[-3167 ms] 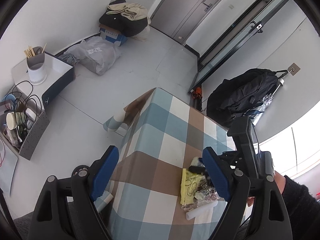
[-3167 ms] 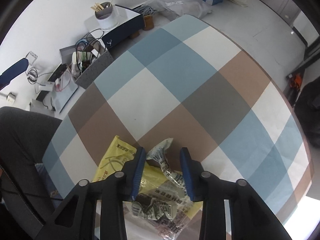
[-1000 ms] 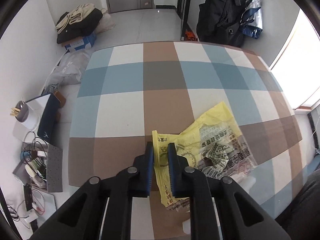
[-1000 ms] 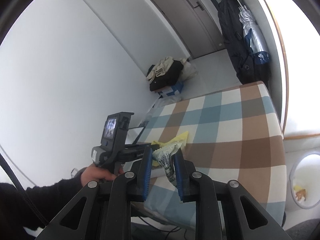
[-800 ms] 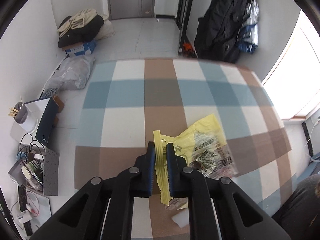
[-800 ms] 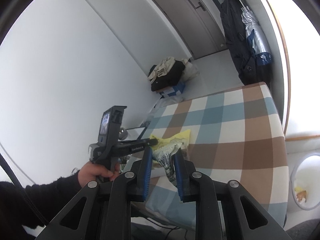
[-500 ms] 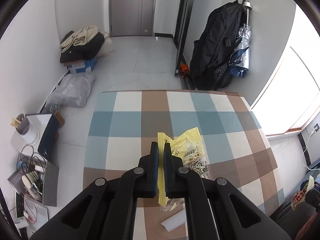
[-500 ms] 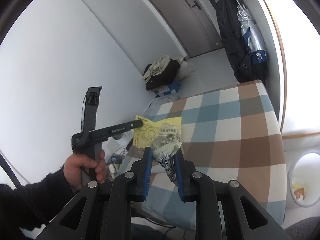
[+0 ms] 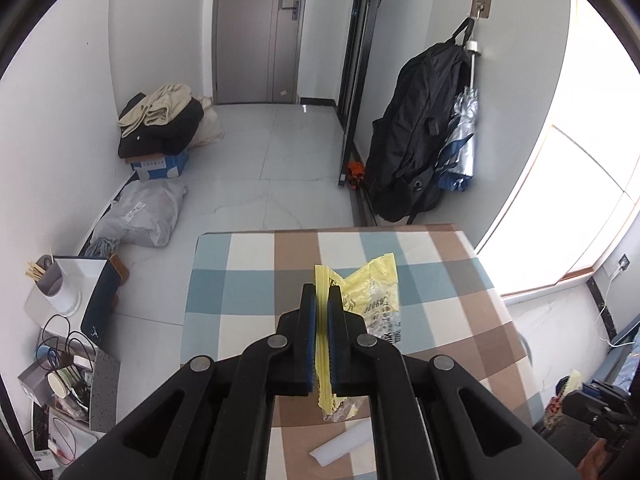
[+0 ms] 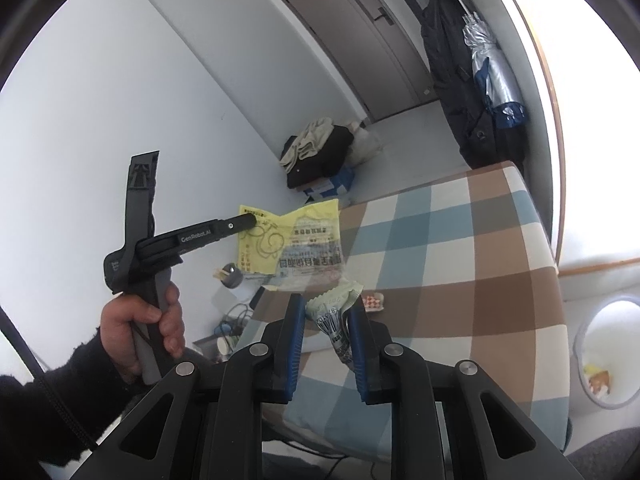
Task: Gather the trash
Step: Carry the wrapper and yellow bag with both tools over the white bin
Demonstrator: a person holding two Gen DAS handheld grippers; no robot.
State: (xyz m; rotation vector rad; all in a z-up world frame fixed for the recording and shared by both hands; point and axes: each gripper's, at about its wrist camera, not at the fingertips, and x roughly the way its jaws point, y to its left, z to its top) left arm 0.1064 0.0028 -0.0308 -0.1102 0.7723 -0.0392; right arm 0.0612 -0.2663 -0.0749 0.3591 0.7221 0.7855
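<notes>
1. The left gripper (image 9: 322,304) has its blue pads pressed together on the top edge of a yellow plastic bag (image 9: 374,292), which hangs from the pinch above the checked tablecloth (image 9: 248,280).
2. In the right wrist view the same bag (image 10: 292,244) is lifted clear of the table, off its left edge, with the left gripper (image 10: 250,220) reaching in from the left and the person's left hand (image 10: 140,328) wrapped around its handle.
3. The bag's upper part is opaque yellow with printed swirls; its lower part is clear with dark printed text.
4. The right gripper (image 10: 326,320) pinches a crumpled pale green wrapper (image 10: 334,312) between its blue pads, which stay somewhat apart because of the wrapper's bulk.
5. This wrapper is held over the near left part of the table, just below and right of the hanging bag.
6. A white flat strip (image 9: 346,442) lies on the cloth by the table's near edge, seen in the left wrist view below the bag.
7. A small red-and-white patterned item (image 10: 374,302) lies on the cloth just right of the right gripper's tips; what it is cannot be told.
8. A white bin (image 10: 600,348) stands on the floor off the table's right edge, with some yellow and orange scraps inside.
9. A black backpack (image 9: 420,132) and a folded silver umbrella (image 9: 464,136) hang from a wall hook beyond the table's far right corner.
</notes>
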